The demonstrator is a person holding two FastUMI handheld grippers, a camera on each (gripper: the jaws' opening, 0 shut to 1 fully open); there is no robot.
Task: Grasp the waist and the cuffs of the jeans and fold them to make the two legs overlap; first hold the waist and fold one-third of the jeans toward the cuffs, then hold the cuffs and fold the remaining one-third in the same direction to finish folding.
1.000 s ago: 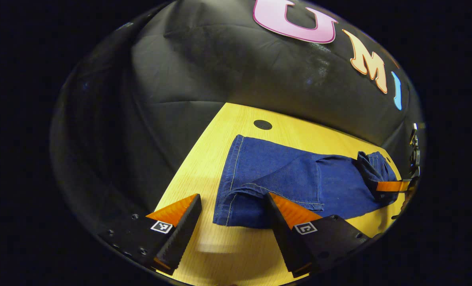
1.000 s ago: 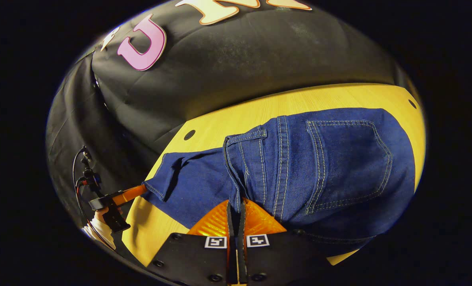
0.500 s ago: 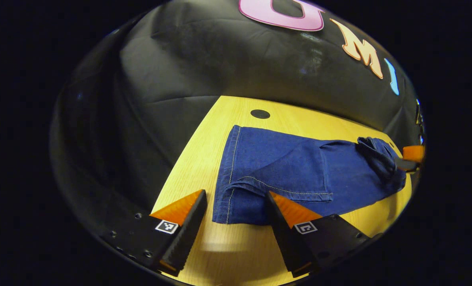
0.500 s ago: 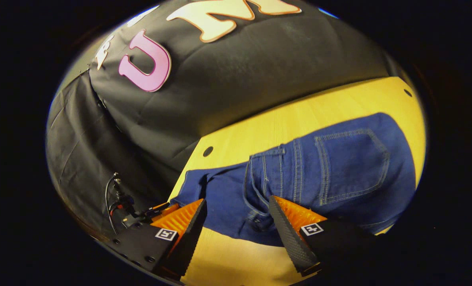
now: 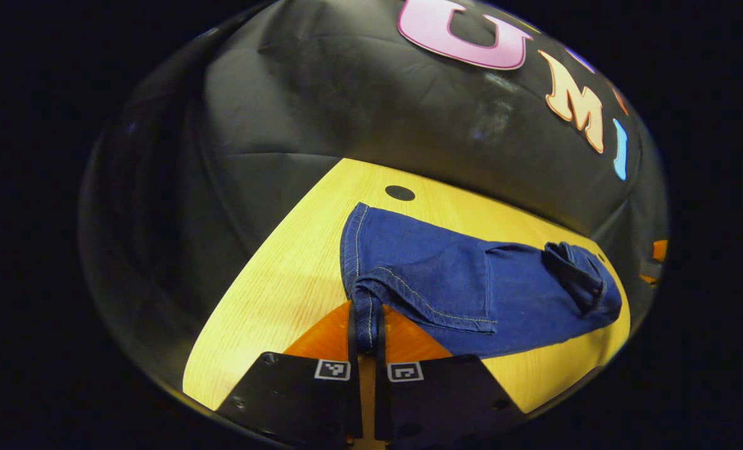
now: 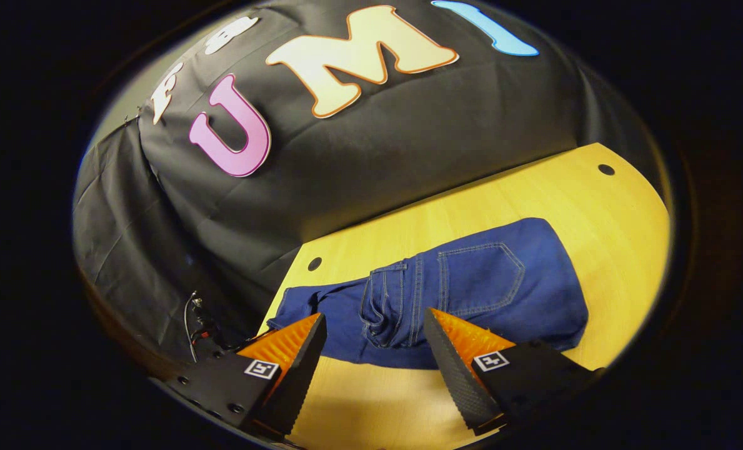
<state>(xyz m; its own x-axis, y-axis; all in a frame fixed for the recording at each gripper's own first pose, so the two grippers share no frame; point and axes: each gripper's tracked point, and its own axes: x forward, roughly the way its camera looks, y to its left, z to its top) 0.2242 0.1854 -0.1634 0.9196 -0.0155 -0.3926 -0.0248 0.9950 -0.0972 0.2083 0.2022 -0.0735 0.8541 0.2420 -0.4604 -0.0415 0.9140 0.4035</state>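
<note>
Dark blue jeans point(image 5: 458, 287) lie on the yellow wooden table point(image 5: 271, 294), legs overlapped and the waist part folded over toward the cuffs. In the left gripper view my left gripper point(image 5: 365, 331) is shut on the near cuff corner, which is pinched between its orange fingers point(image 5: 321, 337). In the right gripper view the jeans point(image 6: 471, 294) show a back pocket facing up, and my right gripper point(image 6: 374, 337) is open, raised above and in front of the folded waist edge, holding nothing. The other gripper with its cables point(image 6: 205, 328) sits at the cuff end.
Black cloth walls close the booth behind and left of the table. Round dark holes point(image 5: 400, 192) point(image 6: 606, 169) mark the table's far corners. Bare wood point(image 6: 371, 406) runs along the near edge in front of the jeans.
My left gripper has closed onto the cuff corner. My right gripper let go of the waist, opened, and drew back and up from the jeans.
</note>
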